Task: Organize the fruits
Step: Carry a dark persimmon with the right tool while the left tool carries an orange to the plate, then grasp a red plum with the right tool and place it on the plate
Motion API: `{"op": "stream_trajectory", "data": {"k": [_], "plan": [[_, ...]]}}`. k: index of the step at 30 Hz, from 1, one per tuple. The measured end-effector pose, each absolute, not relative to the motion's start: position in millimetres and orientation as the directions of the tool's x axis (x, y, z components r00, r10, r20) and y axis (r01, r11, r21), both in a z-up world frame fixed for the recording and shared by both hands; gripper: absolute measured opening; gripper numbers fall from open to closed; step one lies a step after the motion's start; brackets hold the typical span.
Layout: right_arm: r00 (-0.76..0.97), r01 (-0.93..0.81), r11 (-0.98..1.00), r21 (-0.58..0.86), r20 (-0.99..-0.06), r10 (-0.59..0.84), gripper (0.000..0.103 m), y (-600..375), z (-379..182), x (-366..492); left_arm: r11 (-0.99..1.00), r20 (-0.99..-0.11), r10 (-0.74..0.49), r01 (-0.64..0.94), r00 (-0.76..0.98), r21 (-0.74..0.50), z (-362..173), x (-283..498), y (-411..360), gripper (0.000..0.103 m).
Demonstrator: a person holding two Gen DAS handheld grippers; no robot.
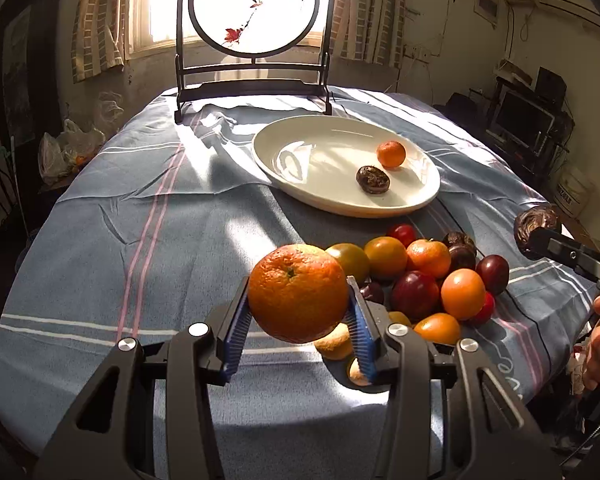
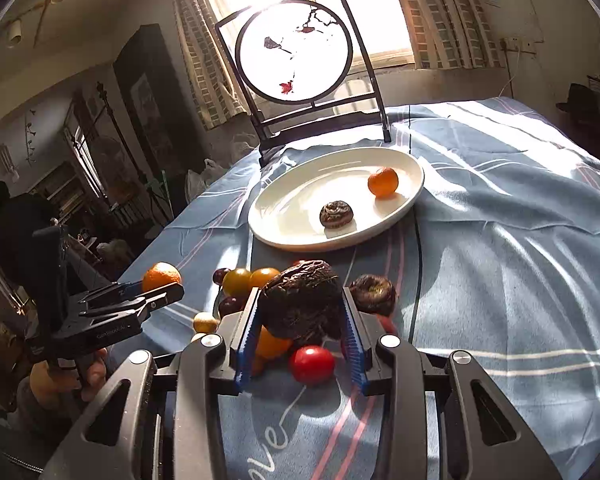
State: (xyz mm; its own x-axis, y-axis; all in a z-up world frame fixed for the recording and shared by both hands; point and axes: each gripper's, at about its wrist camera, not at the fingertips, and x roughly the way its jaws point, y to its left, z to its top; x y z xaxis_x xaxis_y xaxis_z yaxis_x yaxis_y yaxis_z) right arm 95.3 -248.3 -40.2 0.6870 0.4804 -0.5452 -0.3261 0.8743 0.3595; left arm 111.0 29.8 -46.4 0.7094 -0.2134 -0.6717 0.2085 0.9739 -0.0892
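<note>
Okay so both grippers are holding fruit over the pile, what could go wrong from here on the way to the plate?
The large orange is held only at its sides by the left gripper, so it could slip and fall onto the fruit pile, possibly scattering it. The white plate already holds a small mandarin and a wrinkled dark fruit; a hard drop might set them rolling. The right gripper carries another wrinkled passion fruit toward the same plate, so the two could collide.

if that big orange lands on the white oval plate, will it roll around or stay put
The big round orange, clamped in the left gripper, will probably roll a little, since nothing on it looks flat. The white oval plate has a raised rim, likely enough to stop it. Its pebbled skin should grip rather than slide. It may nudge the small orange mandarin.
</note>
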Motion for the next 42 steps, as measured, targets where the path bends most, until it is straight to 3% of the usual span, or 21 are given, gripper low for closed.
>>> {"op": "stream_trajectory", "data": {"k": [10,13,19,30,32,36,42], "plan": [[0.647,-0.274,0.894,0.355,-0.62,0.444,0.039,-238.5,-38.2,212.5,0.958,-0.707,-0.25,0.277,0.662,-0.079,-33.5,217.0,-26.8,0.045],[0.643,-0.243,0.918,0.313,-0.656,0.394,0.046,-231.7,-44.8,235.3,0.965,-0.734,-0.216,0.255,0.644,-0.06,-43.1,237.1,-35.3,0.047],[0.694,-0.275,0.919,0.282,-0.604,0.393,0.049,-241.5,-34.1,193.5,0.964,-0.673,-0.217,0.262,0.707,-0.036,-28.6,191.1,-14.8,0.068],[0.69,-0.248,0.912,0.328,-0.601,0.404,0.051,-270.8,-58.0,92.0,0.951,-0.711,-0.219,0.311,0.669,0.0,-57.6,75.6,21.1,0.069],[0.683,-0.254,0.909,0.33,-0.604,0.411,0.051,-270.1,-61.0,83.1,0.944,-0.719,-0.222,0.33,0.659,0.012,-65.2,65.7,16.9,0.067],[0.67,-0.254,0.909,0.33,-0.618,0.411,0.051,-267.7,-66.6,73.8,0.941,-0.748,-0.214,0.339,0.628,0.015,-80.2,65.3,6.9,0.04],[0.673,-0.256,0.911,0.323,-0.617,0.408,0.051,-269.3,-65.9,62.8,0.941,-0.753,-0.225,0.338,0.618,-0.005,-88.0,74.7,-0.4,0.036]]}}
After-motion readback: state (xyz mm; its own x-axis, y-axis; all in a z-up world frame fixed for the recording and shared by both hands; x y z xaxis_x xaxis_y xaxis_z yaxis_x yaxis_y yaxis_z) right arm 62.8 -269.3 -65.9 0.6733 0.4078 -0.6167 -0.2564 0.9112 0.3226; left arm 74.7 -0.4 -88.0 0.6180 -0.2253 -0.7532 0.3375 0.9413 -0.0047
